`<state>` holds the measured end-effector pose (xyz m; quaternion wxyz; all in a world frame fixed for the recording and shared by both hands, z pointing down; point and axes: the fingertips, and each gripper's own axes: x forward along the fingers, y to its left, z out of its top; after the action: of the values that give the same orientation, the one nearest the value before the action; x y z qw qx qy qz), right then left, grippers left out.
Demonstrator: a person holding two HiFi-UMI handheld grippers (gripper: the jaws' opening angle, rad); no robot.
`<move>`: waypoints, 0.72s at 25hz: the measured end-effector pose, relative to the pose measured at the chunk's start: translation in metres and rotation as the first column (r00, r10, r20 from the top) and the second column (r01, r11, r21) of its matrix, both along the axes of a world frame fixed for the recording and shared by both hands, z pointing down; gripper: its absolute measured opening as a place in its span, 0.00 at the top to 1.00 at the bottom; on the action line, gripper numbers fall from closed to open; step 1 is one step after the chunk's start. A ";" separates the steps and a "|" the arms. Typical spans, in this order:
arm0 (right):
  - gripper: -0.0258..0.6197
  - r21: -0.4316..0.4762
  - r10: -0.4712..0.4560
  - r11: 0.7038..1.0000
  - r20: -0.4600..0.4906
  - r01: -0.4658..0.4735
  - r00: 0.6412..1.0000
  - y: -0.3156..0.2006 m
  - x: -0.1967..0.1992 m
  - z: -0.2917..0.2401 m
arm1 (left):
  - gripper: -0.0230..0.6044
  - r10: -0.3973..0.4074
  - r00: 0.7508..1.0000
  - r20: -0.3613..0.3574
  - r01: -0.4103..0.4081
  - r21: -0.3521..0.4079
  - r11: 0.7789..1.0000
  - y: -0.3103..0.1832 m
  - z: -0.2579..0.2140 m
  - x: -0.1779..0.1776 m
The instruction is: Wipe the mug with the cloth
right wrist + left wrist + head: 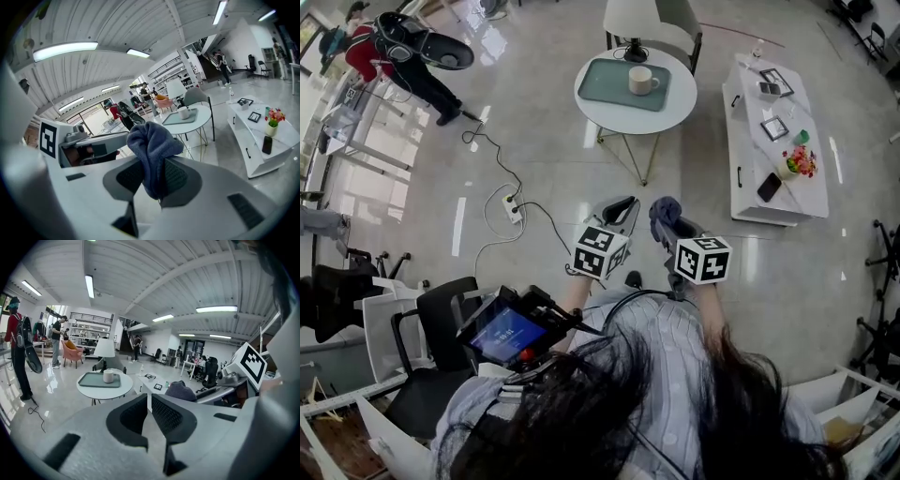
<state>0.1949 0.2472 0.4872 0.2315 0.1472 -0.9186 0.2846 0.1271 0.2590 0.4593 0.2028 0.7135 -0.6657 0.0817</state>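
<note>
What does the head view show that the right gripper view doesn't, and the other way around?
Only the head view: the power strip on the floor and the lit screen near the person. Only the right gripper view: ceiling lights, and the right gripper with jaws clamped on the cloth. Both: the mug on its tray on the round table.

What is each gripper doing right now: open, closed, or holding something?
Left gripper: closed, nothing between its jaws.
Right gripper: closed on the blue cloth.
</note>
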 end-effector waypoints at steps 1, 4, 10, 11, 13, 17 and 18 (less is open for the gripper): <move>0.81 -0.002 -0.001 1.000 -0.005 0.001 1.000 0.000 -0.001 0.002 | 0.93 -0.002 1.000 -0.007 0.002 -0.002 1.000 0.000 0.002 -0.002; 0.81 -0.011 0.004 1.000 -0.014 -0.004 1.000 -0.002 -0.004 0.006 | 0.93 -0.002 1.000 -0.022 0.001 -0.015 1.000 -0.001 0.009 -0.005; 0.81 -0.027 0.008 1.000 -0.025 -0.009 1.000 -0.017 -0.014 0.010 | 0.93 -0.010 0.999 -0.044 0.008 -0.038 0.999 -0.013 0.018 -0.016; 0.81 -0.029 0.005 1.000 -0.026 -0.006 1.000 -0.021 -0.017 0.012 | 0.93 -0.013 0.999 -0.046 0.012 -0.038 0.999 -0.018 0.019 -0.019; 0.81 -0.032 -0.004 0.999 -0.029 0.003 1.000 -0.033 -0.023 0.014 | 0.93 -0.020 0.999 -0.048 0.019 -0.037 0.999 -0.030 0.020 -0.026; 0.81 -0.036 -0.022 0.999 -0.030 0.021 0.999 -0.064 -0.040 0.018 | 0.93 -0.032 0.999 -0.040 0.030 -0.044 0.999 -0.059 0.024 -0.042; 0.81 -0.036 -0.027 0.999 -0.029 0.026 0.999 -0.072 -0.045 0.017 | 0.93 -0.036 0.999 -0.038 0.035 -0.046 0.998 -0.066 0.024 -0.046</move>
<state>0.1500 0.1748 0.5045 0.2512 0.1352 -0.9117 0.2956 0.0807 0.1928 0.4836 0.2333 0.6982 -0.6722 0.0791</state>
